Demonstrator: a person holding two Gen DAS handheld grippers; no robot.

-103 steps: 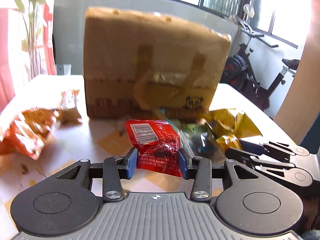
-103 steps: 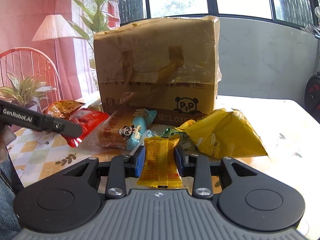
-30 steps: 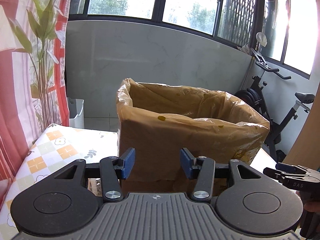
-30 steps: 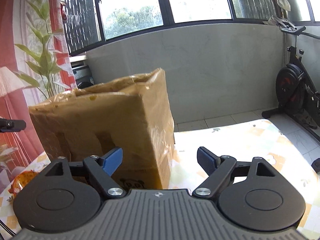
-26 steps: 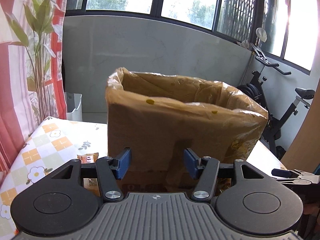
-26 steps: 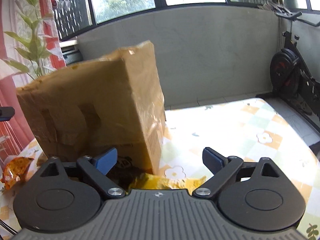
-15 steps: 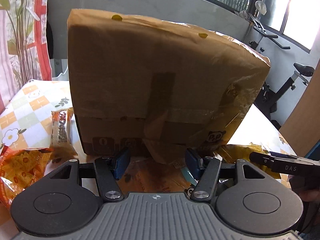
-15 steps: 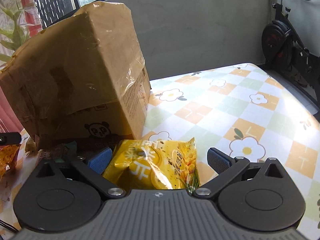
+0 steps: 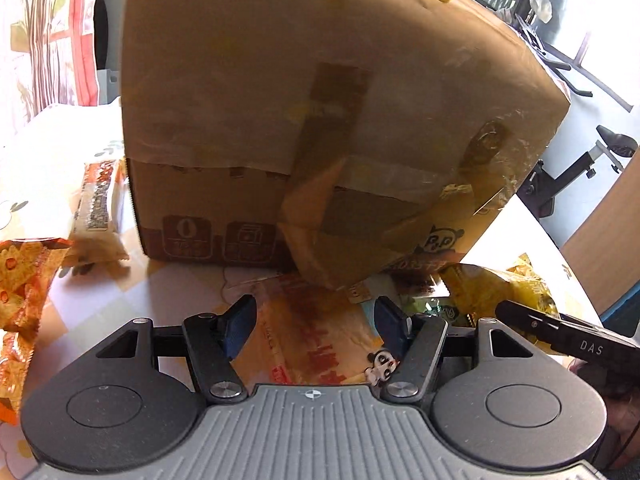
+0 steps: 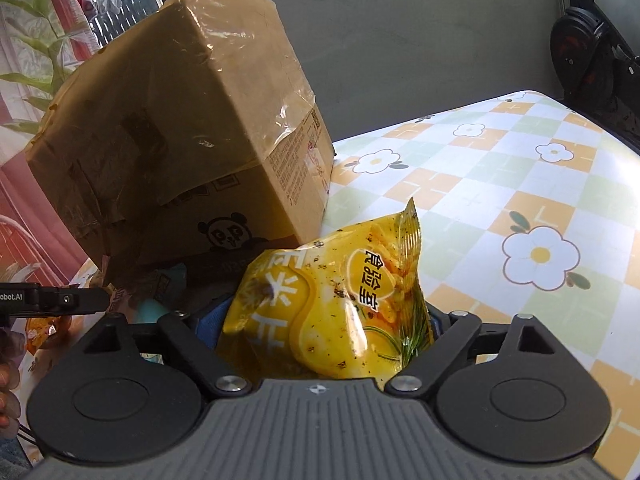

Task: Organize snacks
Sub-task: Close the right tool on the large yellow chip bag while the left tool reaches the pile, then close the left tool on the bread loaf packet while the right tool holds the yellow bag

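Observation:
A big taped cardboard box stands on the table, close ahead. Low in front of it hangs my left gripper, its jaws opening. A clear orange-printed packet with a panda lies on the table between and under its fingers, and no pad presses on it. At the box's right corner my right gripper is closing on a puffy yellow snack bag. That bag fills the gap and hides the pads; the left pad rests against its edge.
An orange bag and a wrapped bar lie left of the box. Small packets and the yellow bag lie at its right foot. The floral tablecloth stretches right. An exercise bike stands beyond the table.
Both grippers sank from box-top height to the table in front of the box. The red and small yellow packets are gone from the jaws. The right jaws narrowed around the yellow bag.

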